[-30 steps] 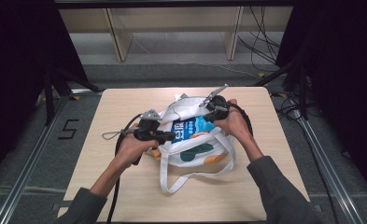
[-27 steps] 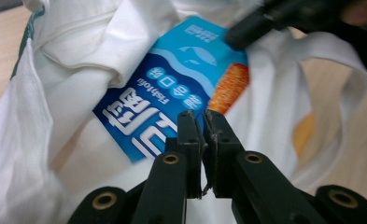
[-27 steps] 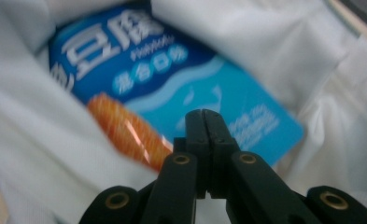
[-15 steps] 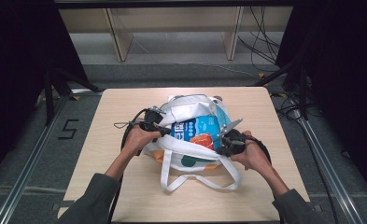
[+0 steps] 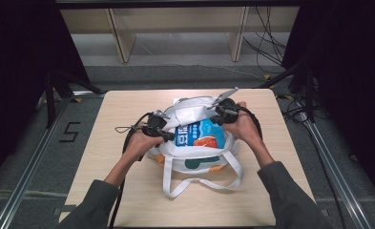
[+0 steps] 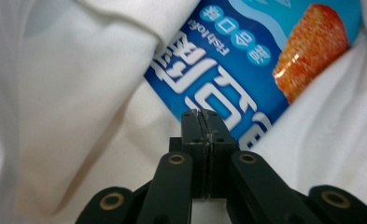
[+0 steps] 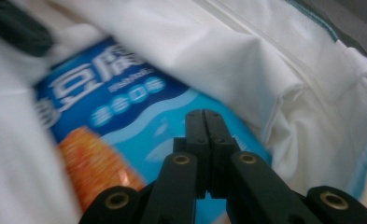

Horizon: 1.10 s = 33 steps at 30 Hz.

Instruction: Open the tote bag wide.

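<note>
White cloth tote bag [image 5: 194, 143] with a blue snack packet [image 5: 198, 135] in its mouth lies at the middle of the light wooden desk [image 5: 109, 143], a tool at each side.

From where I stand, the left tool [image 5: 168, 137] sits at the bag's left edge and the right tool [image 5: 213, 114] at its upper right edge, each in one of the person's hands. In the left tool view the black jaws are clenched flat together over white cloth, right at the packet's edge [image 6: 246, 60]; whether cloth is pinched between them I cannot tell. The right tool's jaws are likewise clenched, with the packet [image 7: 125, 121] just behind them. The bag's white straps [image 5: 199, 183] loop out toward the person.
</note>
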Tool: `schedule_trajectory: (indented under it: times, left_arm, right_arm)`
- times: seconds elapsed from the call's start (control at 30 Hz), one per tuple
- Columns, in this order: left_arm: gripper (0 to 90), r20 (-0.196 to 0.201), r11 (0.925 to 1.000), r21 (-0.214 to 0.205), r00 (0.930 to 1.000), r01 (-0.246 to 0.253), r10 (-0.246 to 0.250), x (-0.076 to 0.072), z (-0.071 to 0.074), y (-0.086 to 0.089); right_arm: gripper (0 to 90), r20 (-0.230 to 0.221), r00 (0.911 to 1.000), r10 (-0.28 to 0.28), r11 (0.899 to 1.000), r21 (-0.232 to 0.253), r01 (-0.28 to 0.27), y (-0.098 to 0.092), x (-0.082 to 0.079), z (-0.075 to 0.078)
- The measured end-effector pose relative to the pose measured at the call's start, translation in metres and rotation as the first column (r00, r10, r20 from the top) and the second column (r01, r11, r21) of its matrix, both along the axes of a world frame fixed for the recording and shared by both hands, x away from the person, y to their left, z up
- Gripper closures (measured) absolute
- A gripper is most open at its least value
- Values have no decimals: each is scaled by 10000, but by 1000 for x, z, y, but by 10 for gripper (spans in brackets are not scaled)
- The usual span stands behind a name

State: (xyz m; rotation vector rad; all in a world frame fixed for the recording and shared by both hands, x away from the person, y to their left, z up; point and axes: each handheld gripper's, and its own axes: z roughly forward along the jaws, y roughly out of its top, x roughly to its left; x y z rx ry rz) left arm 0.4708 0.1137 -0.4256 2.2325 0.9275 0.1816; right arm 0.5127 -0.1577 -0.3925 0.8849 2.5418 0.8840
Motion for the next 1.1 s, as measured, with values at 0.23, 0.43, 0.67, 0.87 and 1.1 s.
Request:
schedule_trajectory:
  times: [0.23, 0.43, 0.67, 0.87, 1.1]
  left_arm:
    - [895, -361, 9883, 1194, 9952, 946, -909, -20, -11, 10]
    - [896, -480, 9902, 843, 9930, 1117, -1079, -33, -17, 32]
    - [846, 212, 9978, 210, 9978, 626, -631, -15, 16, 10]
    - [831, -90, 9961, 780, 9991, 412, -406, 26, 26, -37]
    - [869, -388, 9901, 1280, 9973, -577, 631, 64, 7, -57]
  right_arm:
    - [900, -446, 9916, -1218, 9838, -1381, 1146, 19, 47, -28]
    - [900, -928, 9703, -2233, 9642, -1670, 2059, 13, 68, -50]
    - [900, -99, 9936, -1121, 9935, -189, 1119, 6, 34, -2]
    - [900, -770, 9965, 325, 9995, 79, -319, 9, -15, -4]
    - [900, -1152, 9839, 1365, 9899, -212, -1398, -4, -51, -20]
